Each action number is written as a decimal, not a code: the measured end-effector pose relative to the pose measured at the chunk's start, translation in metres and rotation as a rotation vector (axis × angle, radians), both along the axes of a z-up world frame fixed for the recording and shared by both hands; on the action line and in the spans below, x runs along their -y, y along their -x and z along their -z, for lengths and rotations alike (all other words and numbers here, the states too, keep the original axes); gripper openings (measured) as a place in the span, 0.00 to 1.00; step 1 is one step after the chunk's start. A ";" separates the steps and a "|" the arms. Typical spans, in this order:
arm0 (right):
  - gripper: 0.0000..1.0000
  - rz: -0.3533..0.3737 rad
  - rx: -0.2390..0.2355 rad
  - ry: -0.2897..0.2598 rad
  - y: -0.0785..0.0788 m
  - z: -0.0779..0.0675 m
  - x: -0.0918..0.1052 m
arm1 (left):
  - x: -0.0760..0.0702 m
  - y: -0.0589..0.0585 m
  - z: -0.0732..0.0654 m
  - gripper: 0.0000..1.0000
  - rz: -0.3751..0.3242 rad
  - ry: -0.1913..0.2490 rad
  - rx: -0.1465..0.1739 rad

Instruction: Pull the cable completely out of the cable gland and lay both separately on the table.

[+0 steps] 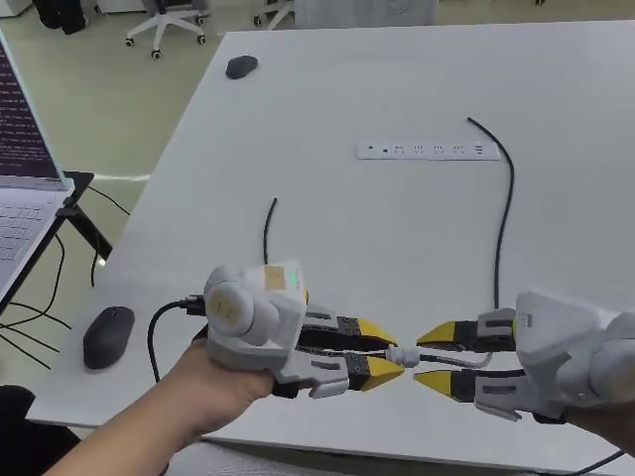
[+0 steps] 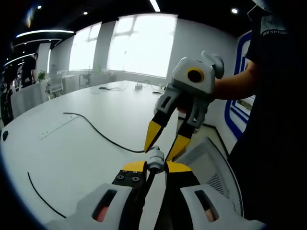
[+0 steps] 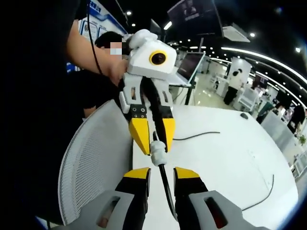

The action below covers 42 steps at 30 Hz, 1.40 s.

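Observation:
My left gripper (image 1: 389, 352) is shut on the small white cable gland (image 1: 402, 355) at its yellow tips, held just above the table's near edge. In the left gripper view the gland (image 2: 154, 160) sits between my own jaws. A thin black cable (image 3: 164, 184) comes out of the gland (image 3: 158, 153) and runs between the jaws of my right gripper (image 3: 162, 173), which stand apart around it without pinching. The right gripper (image 1: 429, 359) faces the left one tip to tip, very close to the gland.
On the white table (image 1: 397, 79) lie a white power strip (image 1: 429, 151), a long black cable (image 1: 506, 208), a short black cable (image 1: 268, 223) and a mouse (image 1: 241, 66). Another mouse (image 1: 107, 335) lies at the left edge. A laptop (image 1: 20, 198) stands off the table, left.

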State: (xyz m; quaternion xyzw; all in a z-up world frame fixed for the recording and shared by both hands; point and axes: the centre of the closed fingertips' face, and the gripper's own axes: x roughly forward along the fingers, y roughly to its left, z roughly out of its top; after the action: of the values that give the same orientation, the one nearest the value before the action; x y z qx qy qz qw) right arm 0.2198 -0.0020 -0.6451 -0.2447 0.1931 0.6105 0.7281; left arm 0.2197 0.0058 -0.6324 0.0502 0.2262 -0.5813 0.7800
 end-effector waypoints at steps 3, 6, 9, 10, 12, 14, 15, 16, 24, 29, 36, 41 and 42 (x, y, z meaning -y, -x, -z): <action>0.18 0.039 -0.008 0.008 -0.004 0.005 0.002 | -0.002 -0.004 -0.001 0.15 -0.013 -0.006 0.015; 0.15 0.088 -0.009 0.017 -0.009 0.005 0.002 | -0.002 -0.008 -0.005 0.15 -0.014 -0.001 0.042; 0.15 0.143 0.003 0.034 -0.015 0.007 0.002 | -0.002 -0.011 -0.007 0.15 -0.022 0.001 0.056; 0.15 0.172 0.026 0.053 -0.020 0.008 0.005 | -0.003 -0.012 -0.007 0.15 -0.024 -0.001 0.058; 0.11 0.203 0.024 0.047 -0.024 0.007 0.006 | -0.003 -0.014 -0.005 0.15 -0.027 -0.003 0.045; 0.09 0.223 0.010 0.027 -0.025 0.002 0.004 | -0.005 -0.015 -0.003 0.15 -0.025 -0.013 0.052; 0.08 0.219 0.011 0.034 -0.024 0.002 0.003 | -0.005 -0.015 -0.003 0.15 -0.026 -0.011 0.052; 0.08 0.216 0.017 0.041 -0.024 0.003 0.003 | -0.005 -0.015 -0.002 0.15 -0.026 -0.012 0.046; 0.05 0.194 0.024 0.053 -0.018 0.004 -0.007 | -0.007 -0.015 0.004 0.15 -0.018 -0.020 0.044; 0.02 0.201 0.033 0.062 -0.019 0.008 -0.009 | -0.010 -0.016 0.007 0.15 -0.039 -0.012 0.015; 0.01 0.269 0.007 0.024 -0.025 0.004 -0.009 | -0.014 -0.019 0.002 0.15 -0.057 -0.001 0.029; 0.01 0.313 -0.011 0.005 -0.033 0.003 -0.001 | -0.017 -0.023 -0.001 0.15 -0.077 -0.001 0.035; 0.01 0.318 -0.018 -0.002 -0.033 0.003 0.000 | -0.017 -0.023 -0.002 0.15 -0.078 0.001 0.037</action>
State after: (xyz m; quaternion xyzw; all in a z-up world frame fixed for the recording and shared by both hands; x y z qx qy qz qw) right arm 0.2530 -0.0019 -0.6481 -0.2050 0.2354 0.4899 0.8140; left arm 0.2429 0.0230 -0.6308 0.0515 0.2134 -0.5493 0.8063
